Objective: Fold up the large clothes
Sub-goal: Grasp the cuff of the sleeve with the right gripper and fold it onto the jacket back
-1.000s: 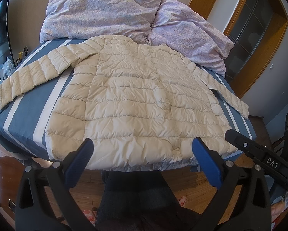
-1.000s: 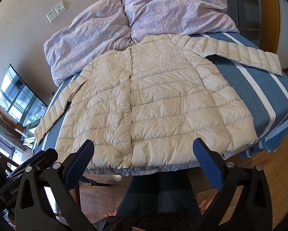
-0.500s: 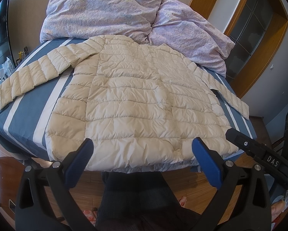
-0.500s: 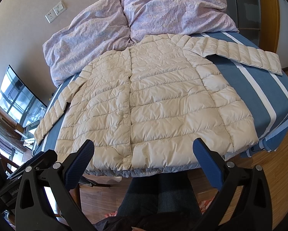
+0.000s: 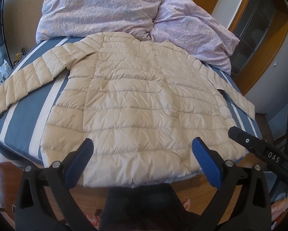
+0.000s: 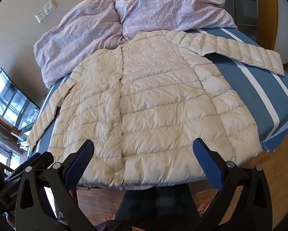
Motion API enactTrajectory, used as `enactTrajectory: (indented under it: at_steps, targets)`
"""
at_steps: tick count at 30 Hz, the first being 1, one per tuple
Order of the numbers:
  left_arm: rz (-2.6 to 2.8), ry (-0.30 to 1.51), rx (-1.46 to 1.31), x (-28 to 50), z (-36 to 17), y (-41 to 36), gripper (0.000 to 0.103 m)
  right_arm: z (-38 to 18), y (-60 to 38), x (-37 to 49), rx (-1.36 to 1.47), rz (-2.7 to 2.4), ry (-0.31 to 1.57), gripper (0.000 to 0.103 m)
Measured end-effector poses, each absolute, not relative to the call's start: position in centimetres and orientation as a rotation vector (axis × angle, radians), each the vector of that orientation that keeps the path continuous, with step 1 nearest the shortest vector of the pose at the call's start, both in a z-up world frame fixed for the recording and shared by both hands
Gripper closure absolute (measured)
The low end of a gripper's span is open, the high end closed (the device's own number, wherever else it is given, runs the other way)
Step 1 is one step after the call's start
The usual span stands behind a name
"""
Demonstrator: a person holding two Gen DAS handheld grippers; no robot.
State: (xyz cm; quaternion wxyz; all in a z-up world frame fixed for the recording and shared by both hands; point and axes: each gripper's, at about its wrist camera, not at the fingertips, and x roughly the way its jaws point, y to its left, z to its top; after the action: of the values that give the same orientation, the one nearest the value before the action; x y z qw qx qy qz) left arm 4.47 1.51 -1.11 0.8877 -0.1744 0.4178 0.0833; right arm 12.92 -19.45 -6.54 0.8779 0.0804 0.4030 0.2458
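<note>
Along the left edge of the bed point(image 5: 22, 123) we see one sleeve point(image 5: 26, 77) of the cream quilted jacket point(image 5: 144, 100) stretched straight out across the blue sheet and its white stripes, the cuff reaching the bed's side. Our left gripper point(image 5: 142, 159) hangs just off the near edge, its jaws wide apart and empty, the blue pads point(image 5: 78, 161) framing the jacket's hem without touching it. Between the pads the jacket lies flat, front side up and buttoned, its body covering the middle of the bed and its hem drooping slightly over the near edge. At the head of the bed a crumpled lilac duvet point(image 5: 109, 9) is piled against the wall, touching the jacket's collar. Our right gripper point(image 6: 144, 159) is also just off the near edge, jaws spread and holding nothing. Toward the right edge the other sleeve point(image 6: 238, 55) lies extended, angled toward the far right corner. Below both grippers we see a person's dark-trousered legs point(image 6: 159, 202) standing on the wooden floor point(image 6: 278, 173).
</note>
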Motion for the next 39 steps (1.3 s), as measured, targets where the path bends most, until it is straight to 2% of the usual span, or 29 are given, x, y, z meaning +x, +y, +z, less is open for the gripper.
enactTrajectory:
  at_steps: [8,15,21,31,39]
  targets:
    - [0.248,0.887,-0.306,9.9,-2.0,4.1,0.002,-7.7,-21.5,20.2,0.209,0.403,0.891,0.001]
    - [0.322,0.865,-0.293,14.4,-2.8,8.3,0.002,-8.6,-28.5,29.8,0.277,0.152,0.878,0.001]
    - [0.351,0.920,-0.256,18.6,-4.8,10.4,0.002,-9.7,-36.3,37.2,0.335,-0.092,0.899,0.003]
    - [0.346,0.983,-0.201,22.0,-7.5,11.1,0.002,-11.9,-46.9,44.3,0.478,-0.316,0.944,0.025]
    - [0.304,1.001,-0.235,22.2,-8.2,11.7,0.002,-13.7,-50.6,44.2,0.597,-0.314,0.947,0.045]
